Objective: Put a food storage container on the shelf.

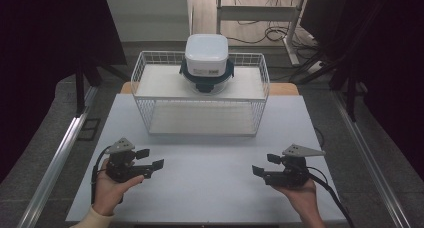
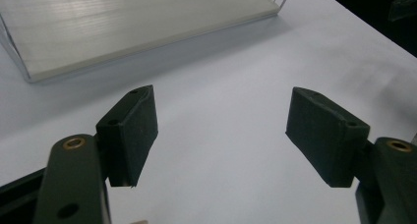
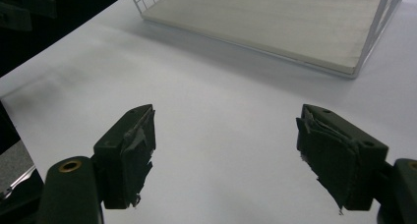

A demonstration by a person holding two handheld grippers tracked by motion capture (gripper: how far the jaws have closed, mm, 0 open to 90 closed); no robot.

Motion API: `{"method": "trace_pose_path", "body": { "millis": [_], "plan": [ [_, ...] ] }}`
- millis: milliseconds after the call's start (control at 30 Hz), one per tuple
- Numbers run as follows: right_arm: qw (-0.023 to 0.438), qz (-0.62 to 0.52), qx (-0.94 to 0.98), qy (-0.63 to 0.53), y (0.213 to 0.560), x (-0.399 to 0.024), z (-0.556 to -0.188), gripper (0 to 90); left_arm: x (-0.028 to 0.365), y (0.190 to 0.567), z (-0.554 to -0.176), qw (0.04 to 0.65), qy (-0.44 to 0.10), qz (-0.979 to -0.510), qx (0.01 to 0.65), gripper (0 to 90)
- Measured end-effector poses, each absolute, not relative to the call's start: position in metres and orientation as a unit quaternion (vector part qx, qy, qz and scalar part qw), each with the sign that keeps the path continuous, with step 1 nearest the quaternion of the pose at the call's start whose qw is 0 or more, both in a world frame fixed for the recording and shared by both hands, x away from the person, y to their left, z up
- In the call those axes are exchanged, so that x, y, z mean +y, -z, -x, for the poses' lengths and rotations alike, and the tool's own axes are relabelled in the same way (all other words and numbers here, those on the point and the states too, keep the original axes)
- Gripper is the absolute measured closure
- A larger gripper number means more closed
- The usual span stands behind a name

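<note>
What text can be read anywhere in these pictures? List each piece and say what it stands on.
No text can be read.
The lidded container on the wire rack's top shelf carries a label with a dark patch, too small and blurred to read.
The left gripper, right gripper and table bear no markings.

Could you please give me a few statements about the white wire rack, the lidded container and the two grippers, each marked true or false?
1. The round clear container with a white lid stands on the top shelf of the white wire rack. True.
2. The left gripper is clamped on the container. False: its jaws are open and empty, above the white table.
3. The right gripper holds nothing. True.
4. The rack's lower shelf carries a second container. False: that shelf is bare.
5. The container's lid is off. False: the lid sits on it.
</note>
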State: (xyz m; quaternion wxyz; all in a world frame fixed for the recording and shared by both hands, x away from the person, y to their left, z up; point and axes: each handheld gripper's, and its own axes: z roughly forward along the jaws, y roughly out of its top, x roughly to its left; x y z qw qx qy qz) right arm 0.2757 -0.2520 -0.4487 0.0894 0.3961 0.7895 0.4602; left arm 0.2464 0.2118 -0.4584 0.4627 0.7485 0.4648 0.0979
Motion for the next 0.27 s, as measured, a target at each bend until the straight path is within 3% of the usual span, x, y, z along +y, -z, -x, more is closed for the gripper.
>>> {"method": "trace_pose_path", "body": {
  "millis": [267],
  "plan": [
    [0.092, -0.395, 0.787, -0.465, 0.4481, -0.2527, -0.2752, 21.5, 0.2121, 0.4589, -0.2465, 0.457, -0.102, -0.753, 0.462, 26.7]
  ]
}}
